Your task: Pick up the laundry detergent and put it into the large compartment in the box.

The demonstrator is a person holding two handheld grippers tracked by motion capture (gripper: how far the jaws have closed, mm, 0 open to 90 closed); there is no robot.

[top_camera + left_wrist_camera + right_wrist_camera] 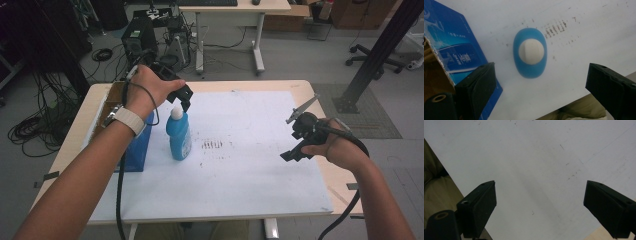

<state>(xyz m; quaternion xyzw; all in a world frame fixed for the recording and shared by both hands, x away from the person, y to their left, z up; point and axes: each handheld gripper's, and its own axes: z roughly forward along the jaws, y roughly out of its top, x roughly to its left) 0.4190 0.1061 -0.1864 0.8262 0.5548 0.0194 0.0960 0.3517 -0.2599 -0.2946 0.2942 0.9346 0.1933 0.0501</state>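
Black jaws of my left gripper (539, 85) stand spread wide, with nothing between them, and I hold it directly above the blue bottle (530, 53), looking straight down on its white cap (531, 51). From the high view the left gripper (180, 100) hangs just over the cap, very close to it; I cannot tell whether it touches. The bottle (178, 134) stands upright on the white sheet (250, 180) that covers the table, left of the middle. Just beside it, on its left, stands a blue carton (136, 145), and in my left gripper view the carton (456, 47) shows at the left edge, close to one jaw. A patch of dark marks (211, 144) lies on the sheet just right of the bottle.

My right gripper (540, 207) is also wide open and empty, pointing down at bare sheet. In the high view it (295, 150) hovers near the table's right edge, well apart from the bottle.
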